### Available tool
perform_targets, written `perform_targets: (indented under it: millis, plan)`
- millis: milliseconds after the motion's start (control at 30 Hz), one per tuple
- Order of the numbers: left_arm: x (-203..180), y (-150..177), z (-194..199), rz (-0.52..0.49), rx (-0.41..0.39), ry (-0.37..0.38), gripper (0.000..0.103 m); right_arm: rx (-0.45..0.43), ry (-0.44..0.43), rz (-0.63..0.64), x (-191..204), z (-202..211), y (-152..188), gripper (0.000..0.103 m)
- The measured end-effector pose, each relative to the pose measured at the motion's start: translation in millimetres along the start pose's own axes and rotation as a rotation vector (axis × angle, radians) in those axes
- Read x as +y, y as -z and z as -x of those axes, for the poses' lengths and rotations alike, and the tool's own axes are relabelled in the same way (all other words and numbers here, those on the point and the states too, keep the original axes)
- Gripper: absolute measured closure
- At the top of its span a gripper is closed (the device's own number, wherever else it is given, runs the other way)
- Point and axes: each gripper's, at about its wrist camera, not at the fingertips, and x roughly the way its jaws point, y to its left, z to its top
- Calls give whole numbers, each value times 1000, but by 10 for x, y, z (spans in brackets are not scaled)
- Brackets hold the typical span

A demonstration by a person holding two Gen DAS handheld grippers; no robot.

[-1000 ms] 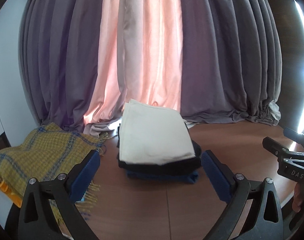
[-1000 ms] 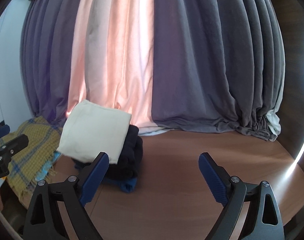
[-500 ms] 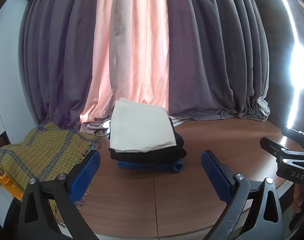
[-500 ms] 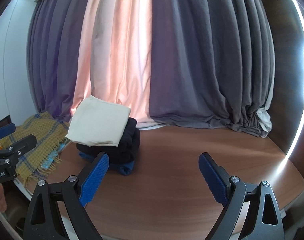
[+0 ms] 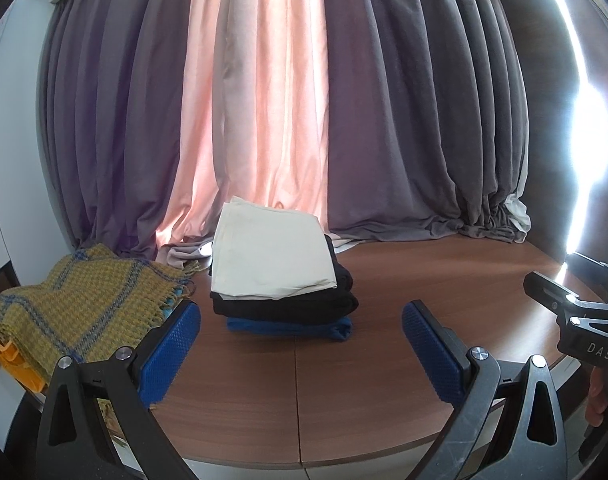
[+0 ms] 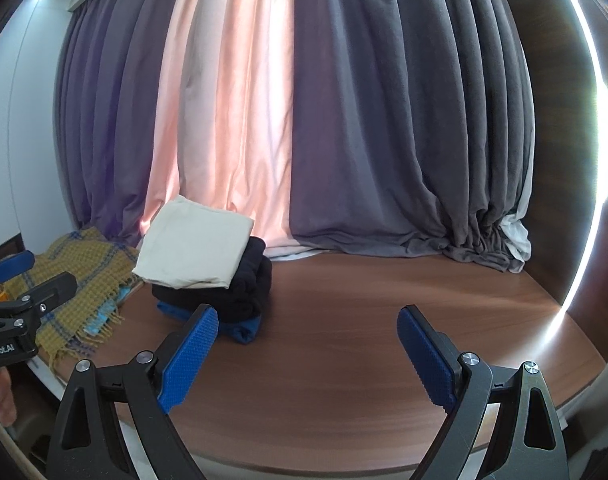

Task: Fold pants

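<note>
A stack of three folded pants stands on the wooden table (image 5: 383, 380): cream pants (image 5: 270, 258) on top, black pants (image 5: 288, 306) in the middle, blue pants (image 5: 296, 327) at the bottom. The stack also shows in the right wrist view, with the cream pants (image 6: 196, 250) over the black pants (image 6: 244, 288). My left gripper (image 5: 302, 350) is open and empty, held back from the stack near the table's front edge. My right gripper (image 6: 304, 354) is open and empty, to the right of the stack.
A yellow plaid blanket (image 5: 76, 304) with fringe lies at the table's left end, also seen in the right wrist view (image 6: 88, 276). Grey and pink curtains (image 5: 272, 100) hang along the back edge. The table (image 6: 363, 320) ends close in front of both grippers.
Both grippers have pulled back and away from the stack, so it looks smaller and farther off. The table's front edge has come into view. Both stayed open.
</note>
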Motion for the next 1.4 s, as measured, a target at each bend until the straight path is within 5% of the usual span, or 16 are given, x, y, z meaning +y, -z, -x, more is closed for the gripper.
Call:
perform_targets:
  millis: [1400]
  plan:
    - [-203,91,219,24,22,-33,0,0,-16,2,-127,234,62,11]
